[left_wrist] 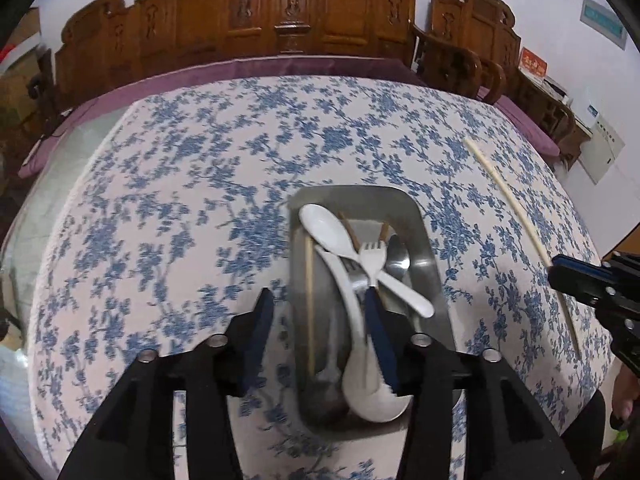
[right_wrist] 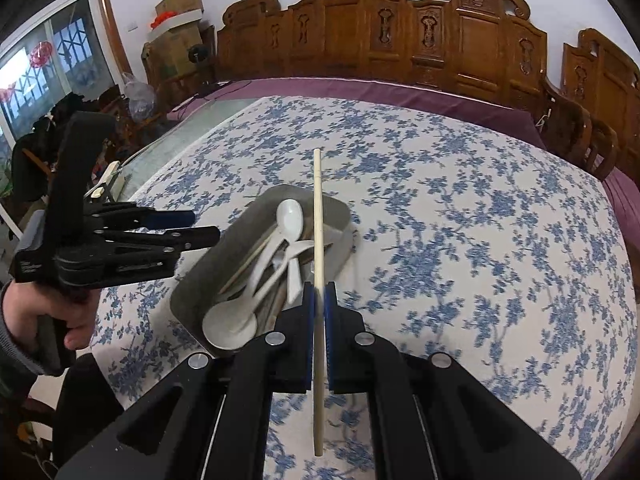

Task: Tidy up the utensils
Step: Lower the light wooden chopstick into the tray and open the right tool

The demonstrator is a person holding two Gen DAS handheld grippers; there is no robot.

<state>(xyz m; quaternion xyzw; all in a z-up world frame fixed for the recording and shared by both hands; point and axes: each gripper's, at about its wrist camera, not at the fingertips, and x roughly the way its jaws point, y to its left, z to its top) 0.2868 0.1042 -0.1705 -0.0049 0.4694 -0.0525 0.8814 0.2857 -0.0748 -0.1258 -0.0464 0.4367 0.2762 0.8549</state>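
A metal tray (left_wrist: 424,240) on the floral tablecloth holds white spoons (left_wrist: 332,236), a white fork (left_wrist: 372,258), a metal spoon (left_wrist: 398,256) and chopsticks (left_wrist: 309,304). My left gripper (left_wrist: 320,308) is open and hovers over the tray's near end, its jaws either side of the utensils. My right gripper (right_wrist: 319,294) is shut on a pale chopstick (right_wrist: 317,216), held just right of the tray (right_wrist: 192,280). That chopstick (left_wrist: 516,208) and right gripper (left_wrist: 584,280) show at the right in the left wrist view. The left gripper (right_wrist: 200,226) shows left of the tray in the right wrist view.
The table is covered by a white cloth with blue flowers (left_wrist: 200,184). Carved wooden chairs (left_wrist: 280,12) with purple cushions line the far edge. Boxes and a window (right_wrist: 48,64) stand at the far left in the right wrist view.
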